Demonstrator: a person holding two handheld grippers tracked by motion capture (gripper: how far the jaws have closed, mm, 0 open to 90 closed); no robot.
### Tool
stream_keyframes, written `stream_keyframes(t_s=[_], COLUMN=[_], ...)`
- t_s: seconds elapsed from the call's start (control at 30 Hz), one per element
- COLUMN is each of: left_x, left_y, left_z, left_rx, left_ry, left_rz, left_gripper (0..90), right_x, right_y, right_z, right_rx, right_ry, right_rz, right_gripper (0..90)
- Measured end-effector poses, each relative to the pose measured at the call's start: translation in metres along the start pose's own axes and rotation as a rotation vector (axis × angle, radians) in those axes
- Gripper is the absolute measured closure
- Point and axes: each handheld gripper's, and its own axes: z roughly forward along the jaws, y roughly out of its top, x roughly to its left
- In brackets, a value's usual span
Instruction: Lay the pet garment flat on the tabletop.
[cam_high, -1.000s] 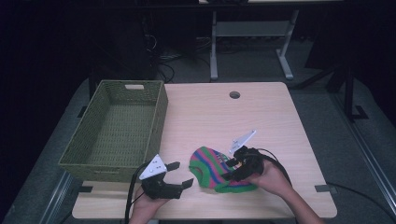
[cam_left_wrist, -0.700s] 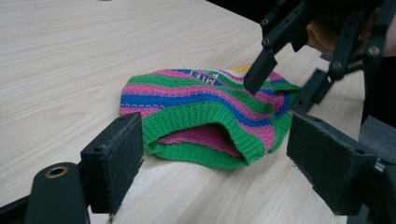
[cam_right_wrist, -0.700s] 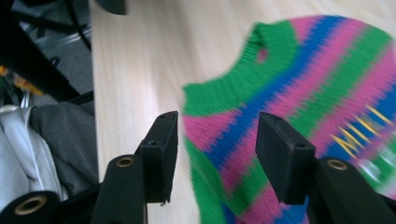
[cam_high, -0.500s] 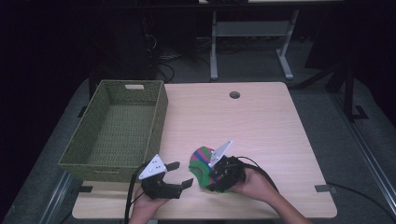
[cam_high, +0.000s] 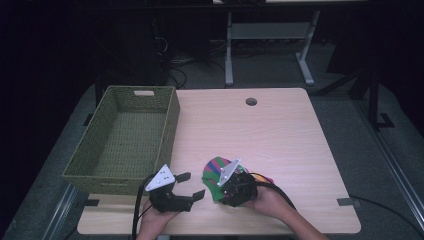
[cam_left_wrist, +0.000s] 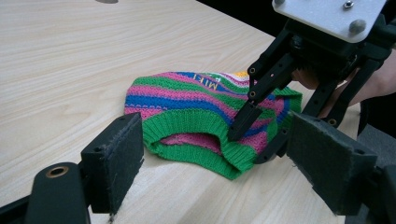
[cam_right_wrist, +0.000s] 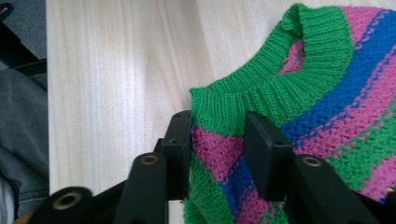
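Observation:
A small knitted sweater (cam_high: 214, 170) with green, pink and blue stripes lies near the table's front edge. My right gripper (cam_high: 231, 186) is on top of it, shut on a fold of fabric just below the green ribbed collar (cam_right_wrist: 261, 91). The cloth is pinched between its two black jaws (cam_right_wrist: 217, 128). My left gripper (cam_high: 191, 185) stands open a short way left of the sweater, pointing at it, with nothing between its pads (cam_left_wrist: 119, 154). From the left gripper view the sweater (cam_left_wrist: 187, 95) lies bunched up, with the right gripper (cam_left_wrist: 259, 135) bearing down on its near side.
A green woven basket (cam_high: 172, 120) stands empty on the left of the wooden table (cam_high: 265, 135). A round cable hole (cam_high: 251, 101) is at the back middle. Metal desk legs (cam_high: 229, 50) and cables sit on the dark floor beyond.
My right gripper has travelled left with the sweater in it, drawing the cloth over into a smaller bunch closer to the left gripper. The left gripper has stayed put.

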Motion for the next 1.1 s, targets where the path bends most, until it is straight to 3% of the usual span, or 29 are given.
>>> stream_keyframes(t_s=[0.23,0.4,0.83,1.1], left_x=[-0.001,-0.001,-0.001,0.000], left_y=[0.000,0.000,0.000,0.001], left_z=[0.002,0.002,0.002,0.003], left_rx=[0.005,0.010,-0.001,-0.006], left_ry=[-0.002,0.000,-0.004,-0.004], left_rz=[0.000,0.005,0.001,-0.001], left_gripper=[18.6,18.5,18.5,18.5], right_x=[0.000,0.002,-0.001,-0.009], right_y=[0.002,0.003,0.002,0.001], right_z=[0.000,0.000,-0.018,-0.039], right_rx=[0.007,0.011,-0.053,-0.101], right_ry=[-0.018,-0.007,-0.003,0.001], right_rz=[0.008,-0.012,0.016,0.043], right_gripper=[72.6,81.6,83.4,83.4])
